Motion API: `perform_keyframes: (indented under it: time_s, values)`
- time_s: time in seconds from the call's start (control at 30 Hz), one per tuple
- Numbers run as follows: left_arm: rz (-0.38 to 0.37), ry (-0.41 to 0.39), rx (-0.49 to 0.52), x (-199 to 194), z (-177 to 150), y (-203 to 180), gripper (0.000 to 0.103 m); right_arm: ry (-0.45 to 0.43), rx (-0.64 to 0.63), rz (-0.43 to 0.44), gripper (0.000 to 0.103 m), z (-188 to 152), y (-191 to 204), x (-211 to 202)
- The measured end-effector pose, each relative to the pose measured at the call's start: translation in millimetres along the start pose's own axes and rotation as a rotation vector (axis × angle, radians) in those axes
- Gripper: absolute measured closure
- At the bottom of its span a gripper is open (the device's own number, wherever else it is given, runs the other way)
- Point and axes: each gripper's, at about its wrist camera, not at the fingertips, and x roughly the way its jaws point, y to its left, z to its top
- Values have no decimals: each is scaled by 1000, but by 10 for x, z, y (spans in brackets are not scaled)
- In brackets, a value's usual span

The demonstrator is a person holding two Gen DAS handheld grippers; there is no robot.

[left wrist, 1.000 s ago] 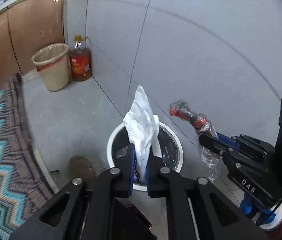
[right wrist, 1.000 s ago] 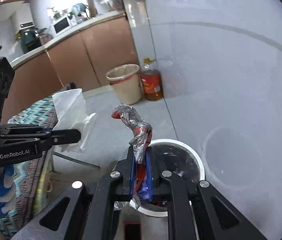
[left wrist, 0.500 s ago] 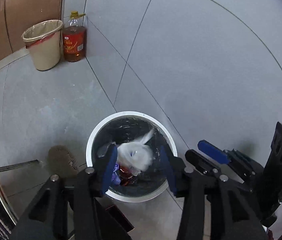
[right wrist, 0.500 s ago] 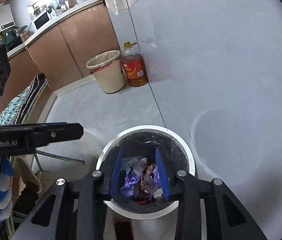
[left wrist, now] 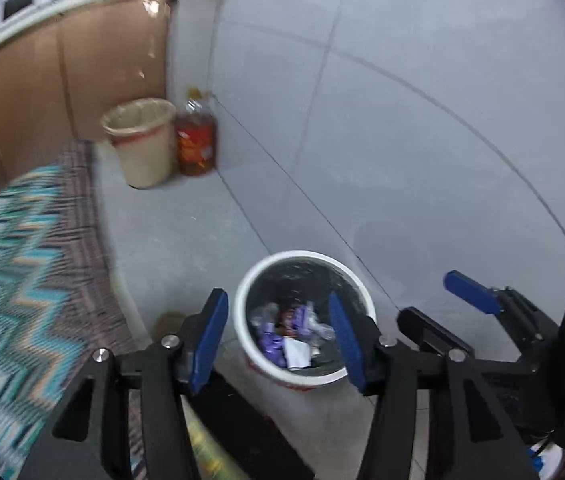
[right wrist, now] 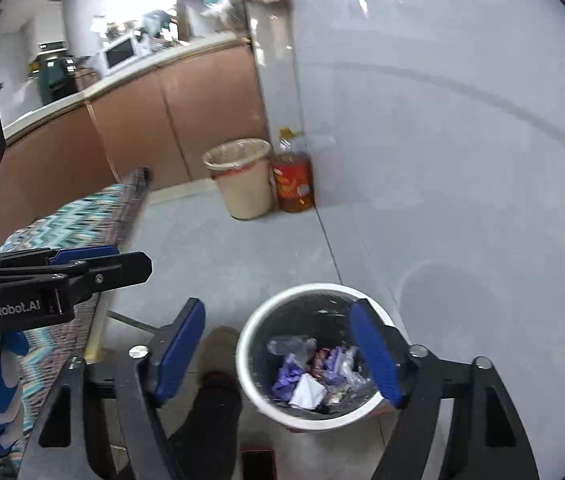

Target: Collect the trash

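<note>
Both the left gripper (left wrist: 278,340) and the right gripper (right wrist: 278,356) hang over the white bin (left wrist: 260,364) on the floor, jaws spread and empty. The trash (right wrist: 314,376), a white tissue among purple and clear wrappers, lies inside the bin. Only the right wrist view shows the microwave (right wrist: 120,53) and a blue-gloved hand (right wrist: 4,392).

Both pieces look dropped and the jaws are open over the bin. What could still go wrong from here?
1. The white bin stands close under both open tools: the left hand-held gripper or right hand-held gripper could clip its rim and tip it.
2. A shoe sits right beside the bin and could knock it.
3. The beige bin and oil bottle stand nearby.
</note>
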Motion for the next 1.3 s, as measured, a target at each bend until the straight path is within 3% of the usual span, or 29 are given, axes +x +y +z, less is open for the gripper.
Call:
perform_keyframes:
  time_s: [0.27,0.5,0.77,0.87,1.07,1.3]
  values:
    - [175,-164,-8,-1148,-426,443,43,-134,-90,17,1,-71,683,-790]
    - [269,-272,-57,-1909,-864,753,34,-199,-153,13,0,-138,1156,-1298]
    - [427,-440,-107,-2758,-1292,950,33,-291,-206,14,0,-248,1579,-1753]
    - [457,-487,-126,-3003,-1407,986,25,-324,-215,18,0,-281,1693,-1909]
    - [545,-570,-131,-3333,-1548,947,19,-358,-240,32,0,-326,1832,-2071]
    - [545,-619,-130,-3518,-1627,914,18,-389,-255,41,0,-346,1891,-2189]
